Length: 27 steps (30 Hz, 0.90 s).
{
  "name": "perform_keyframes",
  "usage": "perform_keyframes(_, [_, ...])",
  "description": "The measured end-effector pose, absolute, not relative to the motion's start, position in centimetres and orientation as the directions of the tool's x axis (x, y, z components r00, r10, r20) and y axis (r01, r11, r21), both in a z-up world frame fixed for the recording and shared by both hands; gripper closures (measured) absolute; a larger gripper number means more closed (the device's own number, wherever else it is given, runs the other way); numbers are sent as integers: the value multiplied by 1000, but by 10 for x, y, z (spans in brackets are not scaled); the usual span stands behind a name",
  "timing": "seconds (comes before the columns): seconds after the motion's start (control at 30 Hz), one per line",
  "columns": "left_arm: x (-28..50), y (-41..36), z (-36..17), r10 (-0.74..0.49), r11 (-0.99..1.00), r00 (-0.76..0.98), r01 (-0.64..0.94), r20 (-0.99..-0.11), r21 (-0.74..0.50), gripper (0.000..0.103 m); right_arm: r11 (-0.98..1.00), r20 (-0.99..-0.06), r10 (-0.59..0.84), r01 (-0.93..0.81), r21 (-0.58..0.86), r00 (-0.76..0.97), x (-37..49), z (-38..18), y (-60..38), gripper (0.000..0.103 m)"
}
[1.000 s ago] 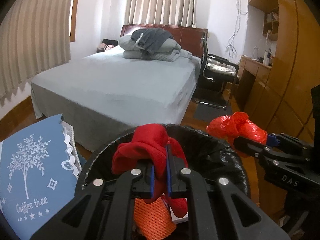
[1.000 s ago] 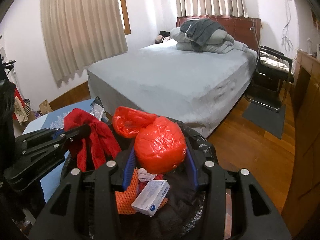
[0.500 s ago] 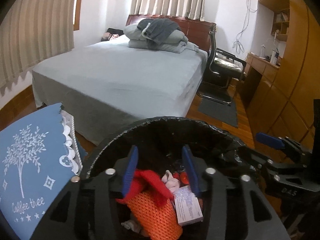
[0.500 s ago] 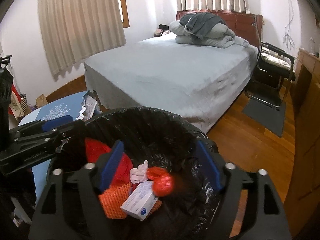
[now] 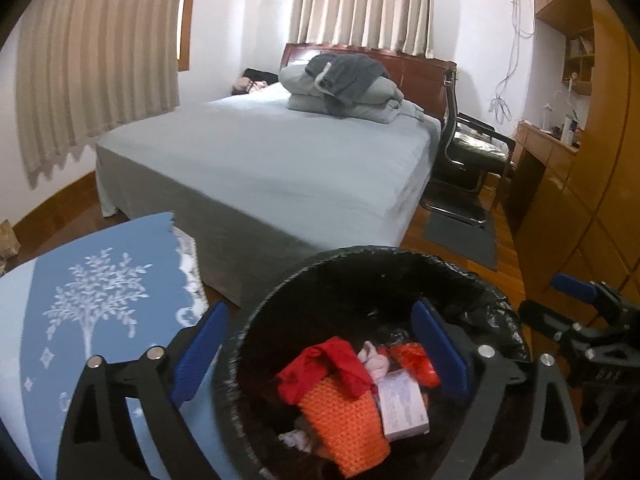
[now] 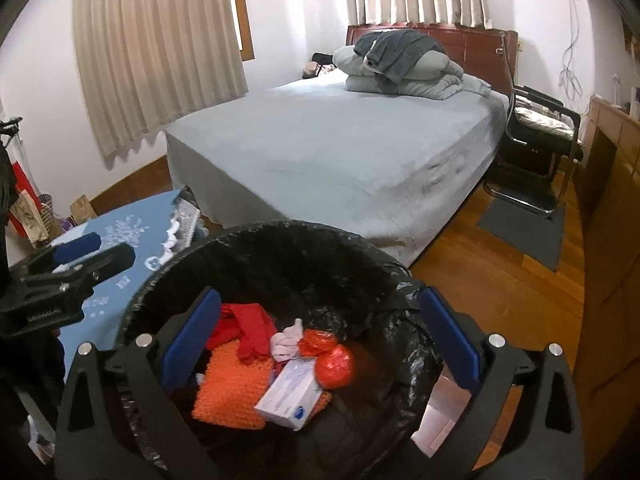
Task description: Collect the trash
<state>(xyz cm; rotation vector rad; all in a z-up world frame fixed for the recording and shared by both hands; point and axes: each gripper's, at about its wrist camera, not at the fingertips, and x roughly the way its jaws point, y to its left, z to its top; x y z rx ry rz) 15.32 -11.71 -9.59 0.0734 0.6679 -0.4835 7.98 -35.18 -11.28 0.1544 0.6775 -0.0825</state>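
Left gripper (image 5: 320, 352) and right gripper (image 6: 316, 340): blue-padded fingers spread wide, nothing between them, both hovering above the round bin lined with a black plastic bag (image 6: 280, 236). Collected trash lies inside the bin: red cloth (image 6: 250, 330), orange knitted piece (image 6: 230, 388), crumpled red plastic bag (image 6: 334, 364), small white carton (image 6: 290, 394), pale rag (image 6: 286, 342). Risk, as judged: a finger moving off low could snag the loose liner at the rim and drag the bag or tip the bin beside the blue tree-print cloth (image 5: 80, 320).

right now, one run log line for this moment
left gripper: open | right gripper: open | red cloth, red bag: in bin | both above bin
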Motion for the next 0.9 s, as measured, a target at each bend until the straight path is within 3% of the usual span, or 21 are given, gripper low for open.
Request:
perform_keyframes(0.2, [127,-93,-78,-371,907,716,416,-591,-66,6,988,-602,9,87,130,798,64,-86,-333,5])
perform_keyframes(0.9, [57,-41,-26,-282,950,797,310,-535,-39,6,994,-559,73,-18,104,826,22,-22,-268,5])
